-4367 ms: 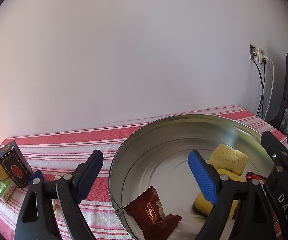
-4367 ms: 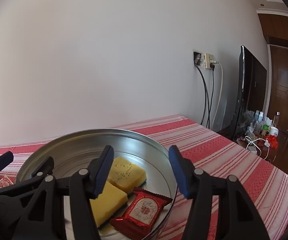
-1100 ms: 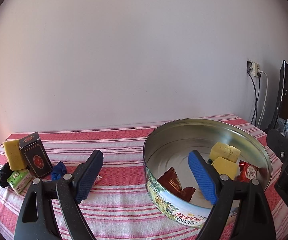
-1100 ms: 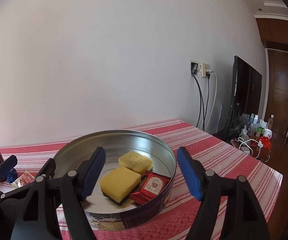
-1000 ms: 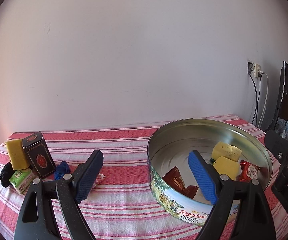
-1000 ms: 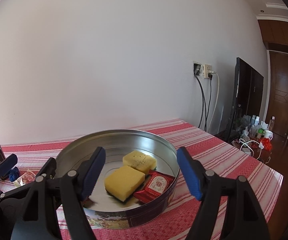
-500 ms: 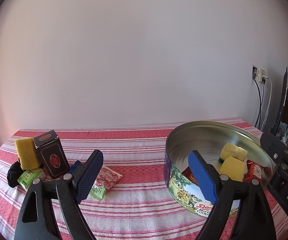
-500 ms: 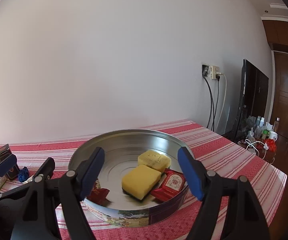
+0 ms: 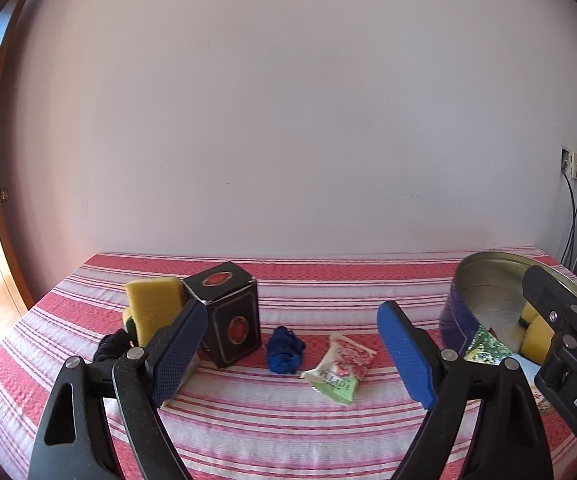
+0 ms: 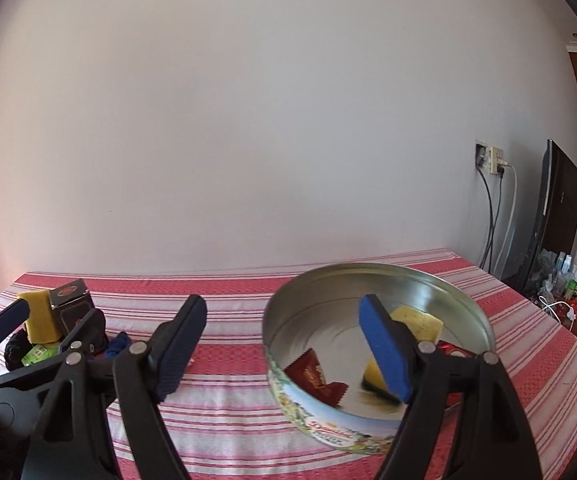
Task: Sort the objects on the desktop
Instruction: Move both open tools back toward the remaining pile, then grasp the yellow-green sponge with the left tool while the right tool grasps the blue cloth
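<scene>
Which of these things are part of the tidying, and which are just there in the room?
Part of the job: round tin, brown-red packet and sponges inside it; on the cloth, dark box, yellow sponge, blue cloth bundle, pink-green packet.

Just there: wall socket, cables, dark screen.

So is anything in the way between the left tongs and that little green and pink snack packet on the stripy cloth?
Nothing visible is. The left tongs are open and empty, and the green and pink snack packet lies flat on the red-striped tablecloth right ahead. The crumpled blue cloth bundle sits just beside it, not in front.
</scene>
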Available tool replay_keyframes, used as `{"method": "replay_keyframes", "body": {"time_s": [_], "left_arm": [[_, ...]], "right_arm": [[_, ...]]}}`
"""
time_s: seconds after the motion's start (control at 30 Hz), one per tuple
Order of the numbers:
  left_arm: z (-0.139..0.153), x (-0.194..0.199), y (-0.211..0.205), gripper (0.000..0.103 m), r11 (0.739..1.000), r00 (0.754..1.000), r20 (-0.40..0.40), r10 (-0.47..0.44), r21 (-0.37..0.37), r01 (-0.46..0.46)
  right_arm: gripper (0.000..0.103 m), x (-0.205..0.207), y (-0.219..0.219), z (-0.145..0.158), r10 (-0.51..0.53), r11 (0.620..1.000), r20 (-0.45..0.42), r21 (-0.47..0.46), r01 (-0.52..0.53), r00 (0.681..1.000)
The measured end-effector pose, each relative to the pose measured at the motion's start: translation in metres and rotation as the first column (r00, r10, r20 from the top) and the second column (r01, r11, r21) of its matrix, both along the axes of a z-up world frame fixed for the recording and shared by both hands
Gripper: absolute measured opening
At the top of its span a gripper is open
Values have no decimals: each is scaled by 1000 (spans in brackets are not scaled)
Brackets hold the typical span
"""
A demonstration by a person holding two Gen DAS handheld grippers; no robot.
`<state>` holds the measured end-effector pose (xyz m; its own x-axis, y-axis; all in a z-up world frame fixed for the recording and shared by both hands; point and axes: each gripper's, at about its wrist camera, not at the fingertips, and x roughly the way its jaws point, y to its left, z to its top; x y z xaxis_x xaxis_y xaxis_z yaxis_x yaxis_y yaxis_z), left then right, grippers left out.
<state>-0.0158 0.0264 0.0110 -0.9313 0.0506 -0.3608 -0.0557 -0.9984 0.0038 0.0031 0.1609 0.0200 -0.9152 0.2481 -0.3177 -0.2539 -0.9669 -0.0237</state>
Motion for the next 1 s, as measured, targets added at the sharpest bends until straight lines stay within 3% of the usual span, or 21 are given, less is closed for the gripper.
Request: {"method": "replay_keyframes", "body": {"time_s": [0.37, 0.63, 0.77, 0.93, 1.0], "left_arm": [[-9, -10, -96, 89, 990, 988, 61, 144, 3, -144], [-22, -19, -177, 89, 965, 952, 157, 261, -17, -262], [-28, -32, -186, 89, 974, 955, 191, 226, -26, -225], [-32, -46, -176, 89, 987, 961, 224, 161, -10, -163], [-26, -53, -166, 89, 993, 968, 221, 118, -11, -118]], "right_arm": [[83, -30, -65, -13, 155, 988, 61, -23, -154, 986], [83, -54, -97, -26, 248, 969, 128, -42, -245, 960], [83, -75, -103, -36, 299, 954, 203, -86, -287, 933], [83, -91, -104, -53, 300, 952, 295, -39, -303, 907], [84, -104, -101, -60, 326, 944, 348, -62, -325, 879]]}}
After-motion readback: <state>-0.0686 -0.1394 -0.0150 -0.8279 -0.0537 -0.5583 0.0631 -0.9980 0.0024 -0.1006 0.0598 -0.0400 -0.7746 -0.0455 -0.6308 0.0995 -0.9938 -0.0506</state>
